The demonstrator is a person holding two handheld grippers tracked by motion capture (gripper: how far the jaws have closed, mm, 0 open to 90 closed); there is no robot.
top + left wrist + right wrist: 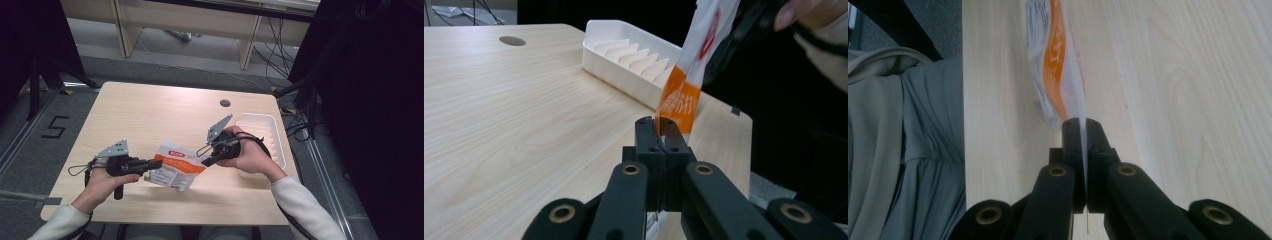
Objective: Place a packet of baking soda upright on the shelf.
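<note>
1. On the wooden table point(150, 110), a white ridged tray point(276, 131) sits at the right edge.
2. Above the tabletop, seemingly lifted clear, hangs an orange-and-white pouch point(172, 170).
3. Left gripper point(151, 163) jaws pinch its left edge; right gripper point(206, 161) jaws clamp its right edge.

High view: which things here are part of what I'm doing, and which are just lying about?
In the job:
- orange and white packet, held off the table
- left tool, shut on the packet's left edge
- right tool, shut on its right edge

Lying about:
- white ridged tray, at the table's right edge
- round hole in the table
</note>
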